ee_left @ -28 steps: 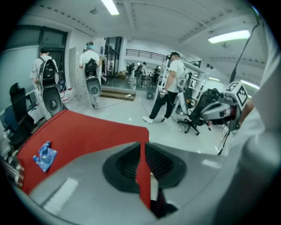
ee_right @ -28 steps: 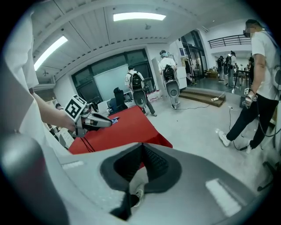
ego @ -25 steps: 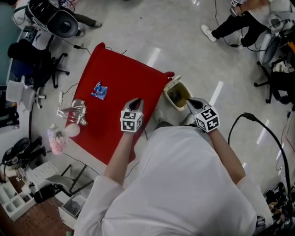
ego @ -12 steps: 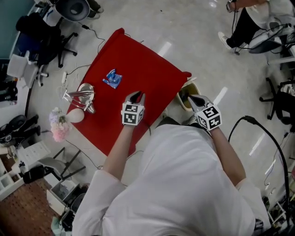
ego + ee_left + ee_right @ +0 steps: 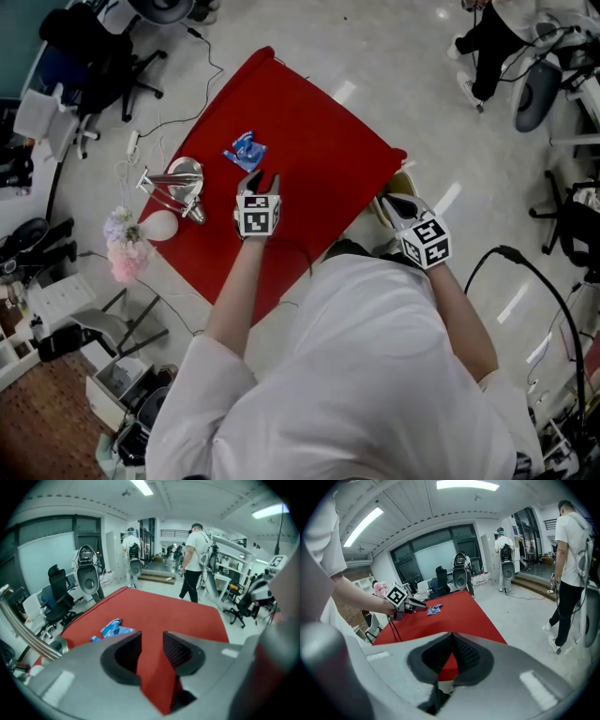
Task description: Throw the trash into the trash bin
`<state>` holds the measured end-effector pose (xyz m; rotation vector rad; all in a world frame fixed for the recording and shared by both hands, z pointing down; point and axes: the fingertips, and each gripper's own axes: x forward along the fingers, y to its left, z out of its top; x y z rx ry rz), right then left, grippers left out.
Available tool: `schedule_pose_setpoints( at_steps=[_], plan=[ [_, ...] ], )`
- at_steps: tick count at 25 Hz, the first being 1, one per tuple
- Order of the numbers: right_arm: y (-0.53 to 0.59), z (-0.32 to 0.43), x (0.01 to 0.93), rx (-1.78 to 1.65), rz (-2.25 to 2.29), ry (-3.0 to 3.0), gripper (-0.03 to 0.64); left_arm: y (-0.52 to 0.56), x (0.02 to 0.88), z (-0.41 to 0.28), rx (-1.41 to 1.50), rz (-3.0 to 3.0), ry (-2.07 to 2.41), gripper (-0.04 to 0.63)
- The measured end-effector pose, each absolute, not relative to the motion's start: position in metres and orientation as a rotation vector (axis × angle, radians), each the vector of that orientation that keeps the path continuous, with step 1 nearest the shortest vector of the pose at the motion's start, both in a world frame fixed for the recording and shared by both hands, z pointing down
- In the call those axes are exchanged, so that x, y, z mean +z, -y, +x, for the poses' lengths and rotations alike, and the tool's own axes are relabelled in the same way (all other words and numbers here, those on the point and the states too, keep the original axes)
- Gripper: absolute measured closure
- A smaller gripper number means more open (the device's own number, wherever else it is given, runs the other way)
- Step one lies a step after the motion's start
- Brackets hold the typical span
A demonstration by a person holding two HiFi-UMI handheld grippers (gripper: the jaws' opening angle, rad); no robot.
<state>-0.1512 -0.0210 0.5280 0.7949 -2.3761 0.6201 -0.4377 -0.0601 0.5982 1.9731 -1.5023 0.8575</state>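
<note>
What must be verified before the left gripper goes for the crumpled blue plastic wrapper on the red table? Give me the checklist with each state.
1. Left gripper jaws apart: ok. They have just been opening, and only the red table shows between them.
2. Crumpled blue plastic wrapper in front of the left gripper: ok. It lies just ahead, not yet between the jaws.
3. Approach free: ok. The shiny metal stand sits off to the side.
4. Right gripper empty: ok. Its jaws are together on nothing.
5. Beige trash bin open: cannot tell. The right gripper covers most of it.
</note>
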Motion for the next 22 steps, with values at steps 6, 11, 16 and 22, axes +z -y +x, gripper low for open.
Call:
schedule_pose_setpoints(
  at_steps=[6,11,16,22],
  plan=[
    [0.019,-0.172,0.536,0.642,0.779,2.369,0.617,0.081,0.615,-0.474,0.916,1.887,1.525,0.417],
    [0.023,-0.178,0.537,0.653,0.788,2.358,0.617,0.094,0.634,-0.490,0.980,1.860,1.485,0.397],
    [0.026,-0.183,0.539,0.649,0.786,2.344,0.616,0.104,0.650,-0.502,1.004,1.828,1.453,0.364],
    [0.031,-0.200,0.545,0.644,0.754,2.341,0.616,0.114,0.674,-0.516,1.033,1.778,1.421,0.341]
  ],
)
